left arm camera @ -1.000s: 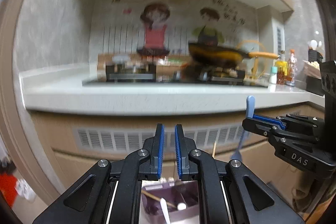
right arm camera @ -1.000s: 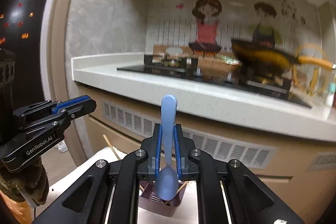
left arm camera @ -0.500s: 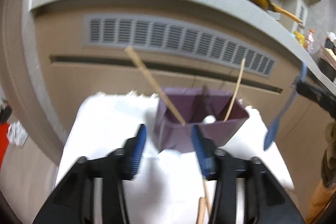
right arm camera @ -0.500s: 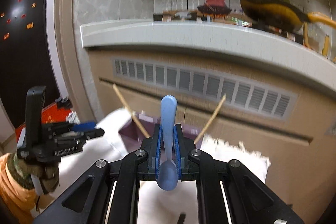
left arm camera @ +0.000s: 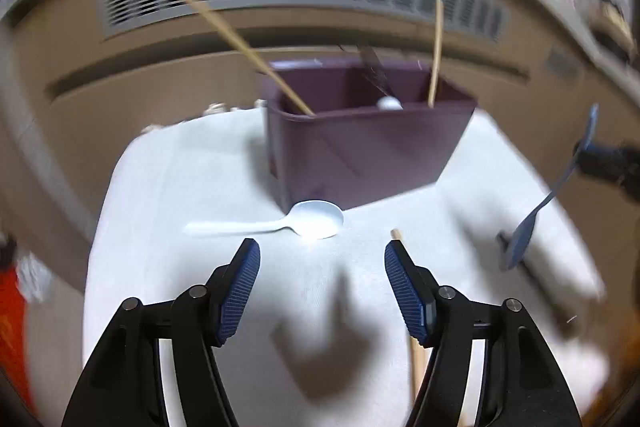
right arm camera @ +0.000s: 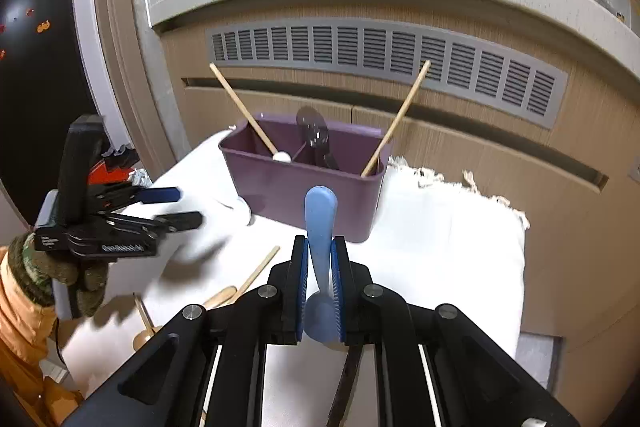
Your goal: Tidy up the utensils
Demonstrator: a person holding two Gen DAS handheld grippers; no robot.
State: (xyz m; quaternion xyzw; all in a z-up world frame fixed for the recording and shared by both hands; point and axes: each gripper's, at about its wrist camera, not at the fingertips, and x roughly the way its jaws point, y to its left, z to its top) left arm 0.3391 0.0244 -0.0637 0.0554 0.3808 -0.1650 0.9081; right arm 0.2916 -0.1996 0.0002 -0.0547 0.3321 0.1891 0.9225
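Two grippers are busy. My right gripper (right arm camera: 320, 291) has its fingers clamped on a blue plastic spoon (right arm camera: 320, 223), handle up, in front of the purple caddy (right arm camera: 304, 187). My left gripper (left arm camera: 322, 267) has just been opening; its fingers stand wide with nothing between them, just before a white plastic spoon (left arm camera: 280, 223) lying flat on the white cloth (left arm camera: 168, 187). I judge I should come down across its thin, smooth handle, since the rounded bowl would slip. Wooden chopsticks (right arm camera: 240, 107) lean in the caddy.
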